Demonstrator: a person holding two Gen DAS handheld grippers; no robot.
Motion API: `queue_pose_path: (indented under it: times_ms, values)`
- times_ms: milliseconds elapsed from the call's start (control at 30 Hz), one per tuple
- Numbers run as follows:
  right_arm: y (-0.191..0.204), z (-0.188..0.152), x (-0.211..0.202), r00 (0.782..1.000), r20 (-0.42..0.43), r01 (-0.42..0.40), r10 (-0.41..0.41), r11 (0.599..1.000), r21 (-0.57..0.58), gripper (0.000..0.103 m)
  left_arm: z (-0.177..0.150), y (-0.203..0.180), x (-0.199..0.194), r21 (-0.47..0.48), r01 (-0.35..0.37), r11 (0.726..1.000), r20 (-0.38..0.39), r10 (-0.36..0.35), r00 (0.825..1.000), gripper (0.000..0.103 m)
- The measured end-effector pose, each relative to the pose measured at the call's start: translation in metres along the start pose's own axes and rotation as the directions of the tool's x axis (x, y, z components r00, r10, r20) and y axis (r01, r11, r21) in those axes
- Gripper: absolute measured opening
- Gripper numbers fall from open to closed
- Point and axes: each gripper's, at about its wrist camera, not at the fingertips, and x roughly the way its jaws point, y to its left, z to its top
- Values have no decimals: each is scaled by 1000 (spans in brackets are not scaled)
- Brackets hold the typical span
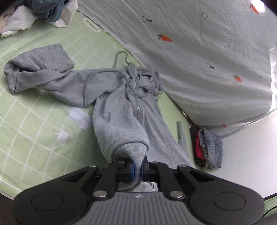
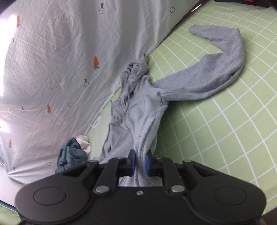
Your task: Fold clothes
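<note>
A grey zip hoodie (image 1: 119, 110) lies on a green checked bed sheet (image 1: 34, 107), its hood bunched against a pale curtain. One sleeve (image 1: 38, 72) stretches out to the left in the left wrist view. My left gripper (image 1: 137, 170) is shut on a fold of the hoodie's lower edge and lifts it. In the right wrist view the hoodie (image 2: 138, 110) runs away from me, with a sleeve (image 2: 216, 72) curving out to the right. My right gripper (image 2: 140, 163) is shut on the hoodie's hem.
A pale curtain with carrot prints (image 1: 207, 60) hangs along the bed's far side. A pile of white and teal clothes (image 1: 43, 12) lies at the back left. Folded checked and red clothes (image 1: 207, 147) sit at the right. White scraps (image 1: 76, 119) lie on the sheet.
</note>
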Motion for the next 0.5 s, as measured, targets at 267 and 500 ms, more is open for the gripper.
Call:
queue_pose_path:
  times_ms: [267,500]
  values:
    - [-28,2,47,942,-62,316,-330,934,-168,13,-15,45,61,-87,-359,929,-113,349,930,15]
    - [-33,-19,22,922,-19,369,-387,891,-263,51,-25,53,52,-117,-364,924,-94,355,930,33]
